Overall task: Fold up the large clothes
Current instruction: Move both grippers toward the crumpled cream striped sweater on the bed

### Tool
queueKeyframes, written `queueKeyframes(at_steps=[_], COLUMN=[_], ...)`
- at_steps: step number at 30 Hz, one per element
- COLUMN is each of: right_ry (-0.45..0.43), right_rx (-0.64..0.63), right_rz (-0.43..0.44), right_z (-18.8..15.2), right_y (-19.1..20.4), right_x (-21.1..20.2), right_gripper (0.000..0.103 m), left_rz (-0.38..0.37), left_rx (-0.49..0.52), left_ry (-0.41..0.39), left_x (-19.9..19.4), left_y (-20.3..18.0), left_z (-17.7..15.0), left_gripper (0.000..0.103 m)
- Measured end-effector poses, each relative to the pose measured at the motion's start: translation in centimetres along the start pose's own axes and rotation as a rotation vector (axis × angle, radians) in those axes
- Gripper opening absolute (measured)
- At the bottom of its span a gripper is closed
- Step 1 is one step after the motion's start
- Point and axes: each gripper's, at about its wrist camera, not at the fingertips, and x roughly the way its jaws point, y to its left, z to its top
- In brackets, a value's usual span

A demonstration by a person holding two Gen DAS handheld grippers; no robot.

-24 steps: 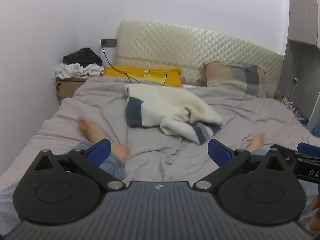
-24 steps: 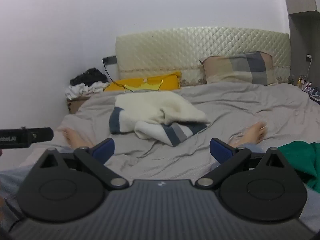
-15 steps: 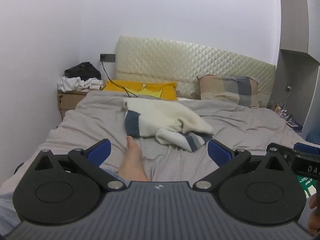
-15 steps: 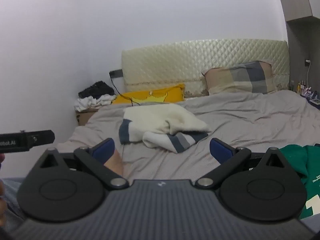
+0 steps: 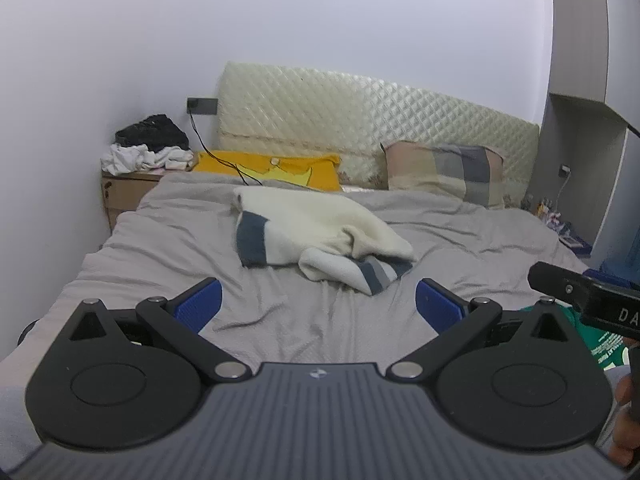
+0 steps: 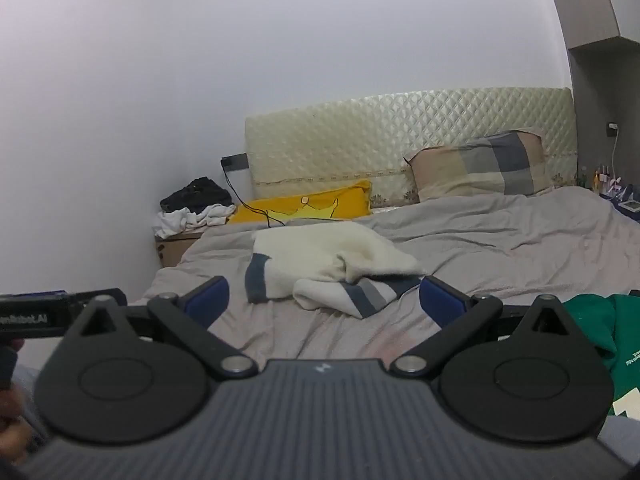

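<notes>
A cream sweater with dark blue and grey stripes (image 5: 320, 236) (image 6: 332, 268) lies crumpled in the middle of the grey bed (image 5: 312, 320) (image 6: 500, 248). A green garment with white print (image 6: 592, 328) (image 5: 604, 344) lies at the near right of the bed. My left gripper (image 5: 318, 304) stands open above the near part of the bed, short of the sweater, with nothing between its blue pads. Just as wide stands my right gripper (image 6: 324, 300), open and holding nothing, with the green garment to its right.
A yellow pillow (image 5: 272, 166) and a plaid pillow (image 5: 444, 174) lean on the quilted headboard (image 5: 360, 120). A box with piled clothes (image 5: 148, 148) stands at the bed's far left, with a black cable trailing. Shelving (image 5: 576, 120) and small items are on the right.
Both cameras have risen and pulled back. The person's bare feet and jeans, seen on the bed earlier, have left both views. The green garment now shows more at the right.
</notes>
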Motion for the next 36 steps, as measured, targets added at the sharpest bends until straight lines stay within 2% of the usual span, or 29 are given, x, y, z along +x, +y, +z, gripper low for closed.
queueKeyframes(at_steps=[17, 25, 36], right_ry=[0.084, 0.108, 0.119], right_rx=[0.011, 0.023, 0.008], right_rz=[-0.016, -0.024, -0.009], right_z=[0.8, 0.7, 0.6], right_y=[-1.1, -1.4, -1.7], right_x=[5.5, 6.3, 7.0], right_gripper=[0.103, 0.103, 0.103], left_rz=[0.004, 0.016, 0.038], left_rx=[0.009, -0.003, 0.010], left_ry=[0.049, 0.075, 0.070], left_x=[8.5, 10.1, 10.9], left_y=[-0.2, 0.7, 0.3], left_z=[1.0, 0.5, -0.4], left_gripper=[0.103, 0.103, 0.103])
